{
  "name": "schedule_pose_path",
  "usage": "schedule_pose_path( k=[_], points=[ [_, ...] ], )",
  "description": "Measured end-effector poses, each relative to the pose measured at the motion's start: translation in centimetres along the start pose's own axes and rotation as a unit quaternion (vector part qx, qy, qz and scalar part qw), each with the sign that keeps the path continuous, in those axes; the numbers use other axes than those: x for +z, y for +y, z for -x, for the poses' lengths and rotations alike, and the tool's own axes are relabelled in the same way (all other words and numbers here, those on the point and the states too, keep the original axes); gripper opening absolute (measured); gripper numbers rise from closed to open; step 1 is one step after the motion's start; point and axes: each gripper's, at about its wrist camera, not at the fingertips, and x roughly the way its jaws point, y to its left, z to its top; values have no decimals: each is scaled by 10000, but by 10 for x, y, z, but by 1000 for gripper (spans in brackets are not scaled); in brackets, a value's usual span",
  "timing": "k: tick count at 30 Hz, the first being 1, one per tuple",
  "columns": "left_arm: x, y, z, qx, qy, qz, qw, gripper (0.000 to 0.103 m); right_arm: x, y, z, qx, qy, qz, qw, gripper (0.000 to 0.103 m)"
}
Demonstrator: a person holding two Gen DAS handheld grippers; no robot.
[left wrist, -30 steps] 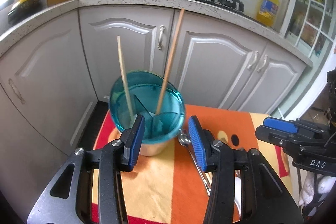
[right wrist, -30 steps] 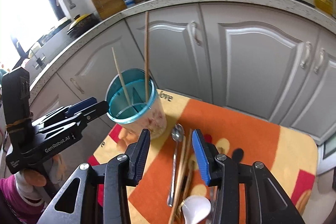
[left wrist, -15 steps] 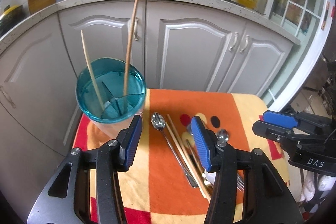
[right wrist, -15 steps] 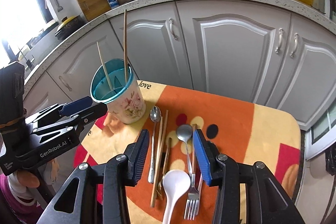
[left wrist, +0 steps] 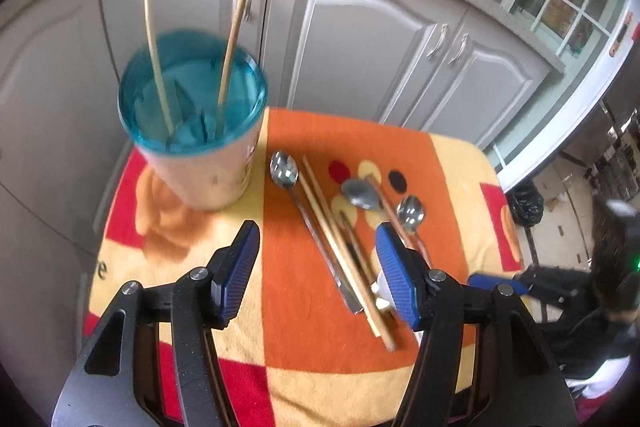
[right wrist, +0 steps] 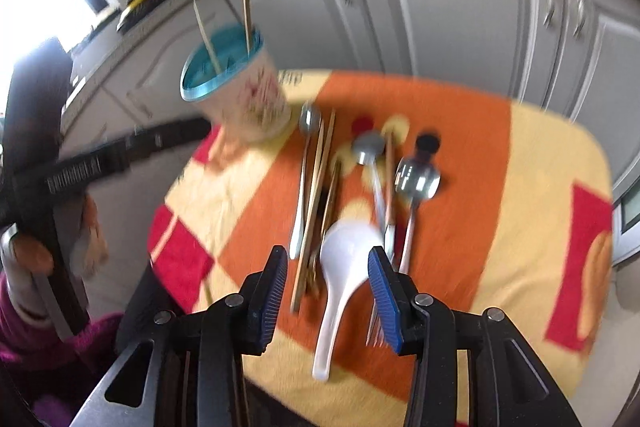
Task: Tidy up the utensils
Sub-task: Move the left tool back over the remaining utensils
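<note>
Standing at the far left of the orange-and-yellow cloth (left wrist: 320,367) is the utensil cup (left wrist: 204,167), cream-sided with a teal rim and divided interior, and everything else is placed from it. Two wooden chopsticks (left wrist: 158,67) lean up out of the cup, one left of the other, their tips well above the rim.

Just right of the cup lies a long steel spoon (left wrist: 285,171), bowl toward the cabinets, with a pair of wooden chopsticks (left wrist: 340,247) beside it, running diagonally toward the camera. Further right of the cup lie a second spoon (left wrist: 360,194) and a third (left wrist: 411,211), with another thin stick between them. In the right wrist view a white ceramic soup spoon (right wrist: 346,259) lies nearer than these, handle toward the camera, and fork tines show just right of it, partly hidden.

The left gripper (left wrist: 316,271) hovers over bare cloth right of and nearer than the cup; its jaws have just been opening and stand wide apart with nothing between them. The right gripper (right wrist: 328,291), further right of the cup, hangs above the soup spoon with its blue pads (right wrist: 382,291) apart on either side of it; the view is blurred, and the pads do not appear to press on it.

Behind the cup run grey cabinet doors (left wrist: 360,47).
</note>
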Motion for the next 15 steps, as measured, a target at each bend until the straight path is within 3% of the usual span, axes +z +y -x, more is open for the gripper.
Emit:
schedule_pose_path(
  k=[4, 9, 15],
  points=[
    [-9, 11, -12, 0, 268, 194, 9995, 60, -17, 1, -26, 247, 383, -61, 9989, 33],
    [-15, 17, -18, 125, 331, 216, 9991, 60, -30, -11, -48, 315, 694, -327, 9966, 32],
    [-16, 22, -34, 196, 479, 291, 9982, 60, -21, -27, -63, 487, 671, -718, 9940, 32]
  ],
)
